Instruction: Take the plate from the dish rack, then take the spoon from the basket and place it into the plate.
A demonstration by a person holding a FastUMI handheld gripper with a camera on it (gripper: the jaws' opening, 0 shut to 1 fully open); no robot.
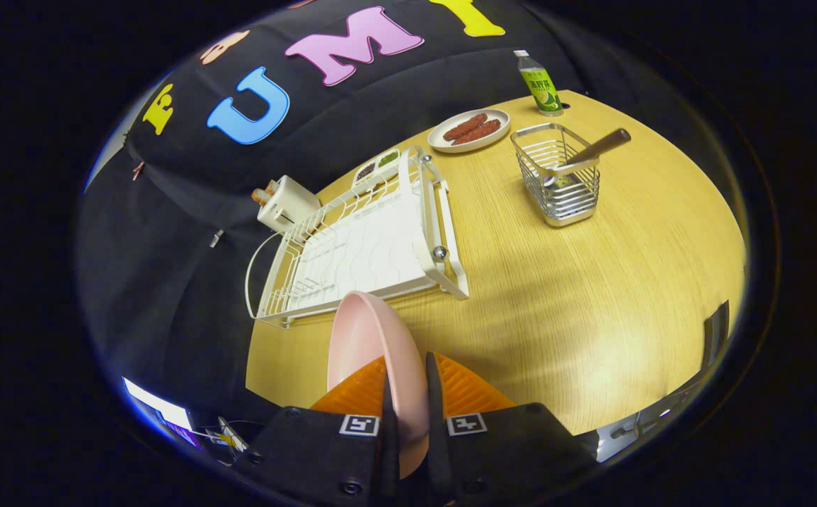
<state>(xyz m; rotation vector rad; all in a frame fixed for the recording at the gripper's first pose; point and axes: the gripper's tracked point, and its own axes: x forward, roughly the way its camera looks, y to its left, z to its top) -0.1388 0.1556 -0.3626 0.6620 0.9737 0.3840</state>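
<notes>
Gripper [406, 394] clamped narrow on round pale-pink plate [370, 338], both fingers pressing its lower rim, plate standing on edge between them and lifted above the light wooden tabletop [591, 303]. White wire dish rack [366, 243] sits just beyond the plate, no dishes left in it. Silver wire basket [558, 176] stands well apart from the rack, further along the table, with one brown-handled spoon [595, 149] leaning out of it; bowl end is behind the wires, hard to make out.

Risks, as a judgement: grip is on the rim only, so the plate may pivot or slip out if tilted to lay flat; setting it down on edge would let it roll or clatter. Placing it too near the rack leaves little room for the spoon step. The basket looks light, so pulling the spoon could tip it.

Counts: one pink plate, one rack, one basket, one spoon, one white oval plate with two reddish sausages [469, 129], one green-label bottle [539, 83], one white toaster-like box [285, 202] behind the rack.
</notes>
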